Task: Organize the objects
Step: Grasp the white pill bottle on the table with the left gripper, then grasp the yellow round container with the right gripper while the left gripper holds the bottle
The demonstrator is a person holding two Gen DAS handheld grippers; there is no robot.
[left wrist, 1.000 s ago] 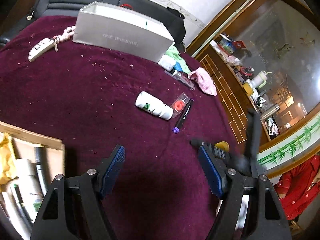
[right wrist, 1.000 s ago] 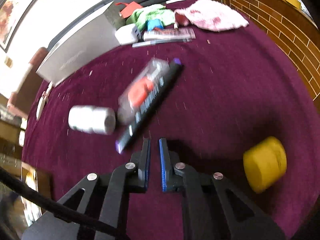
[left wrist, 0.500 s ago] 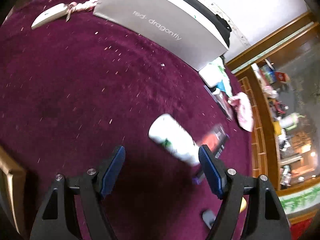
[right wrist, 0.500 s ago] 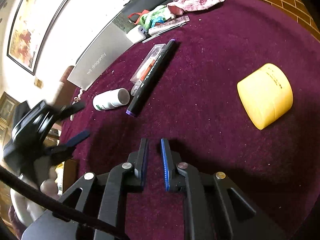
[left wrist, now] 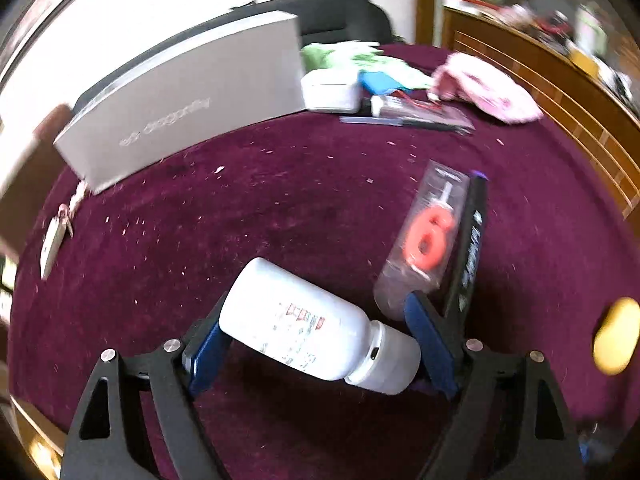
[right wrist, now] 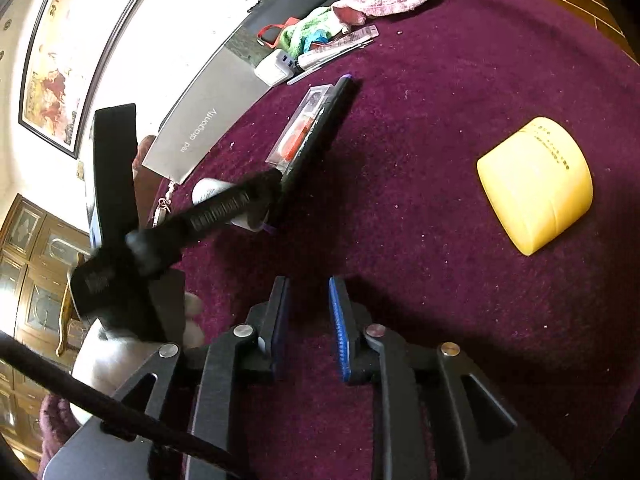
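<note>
White bottle between my left claw's opening jaws

The white bottle [left wrist: 316, 328] lies crosswise inside my left claw [left wrist: 316, 340], jaws widening, pads not yet pressing; it looks rigid, light, smooth and apt to roll, so I'd grip mid-body. My right claw [right wrist: 308, 320], narrowly parted and opening, holds nothing.

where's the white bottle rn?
Left wrist view, bottom centre: the white bottle lies on its side on the maroon cloth, between the opening jaws of the left tool, cap end beside the red-item packet.
</note>
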